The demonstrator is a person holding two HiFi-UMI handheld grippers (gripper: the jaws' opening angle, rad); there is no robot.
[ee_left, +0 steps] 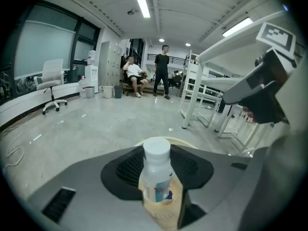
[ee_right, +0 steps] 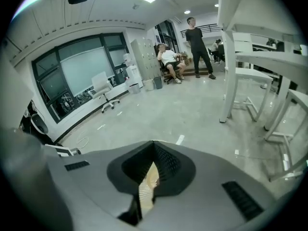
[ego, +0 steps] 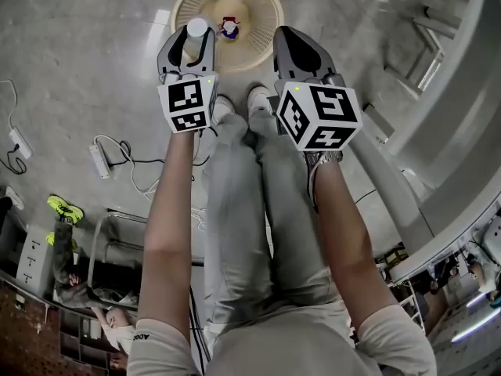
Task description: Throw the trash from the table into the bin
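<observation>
Bottle drop looks about ready, going by the head view. The left gripper (ego: 190,44) has its jaws fairly wide and clamped on a small white-capped bottle (ego: 196,28), parked right over the near-left rim of the bin (ego: 270,6), which is probably the whole point of holding it there. The bin sits on the floor just past the person's shoes (ego: 235,104), and one small colourful item (ego: 229,27) already lies in it. The right gripper (ego: 288,41) hangs over the bin's near-right rim, seemingly just along for the ride. A power strip (ego: 99,160) with its cables lies well left of the bin, and white table frames (ego: 438,45) run along its right, so neither crowds the mouth. In the left gripper view the bottle stands upright between the jaws with the bin's cream rim peeking out behind it. Open floor stretches beyond, and a standing person (ee_left: 162,71) is well past the bin. The right gripper view shows its jaws closed tip to tip on nothing, with bin lattice visible through the slit below the tips. A white table leg (ee_right: 231,57) stands off to the right, well apart from the bin.
</observation>
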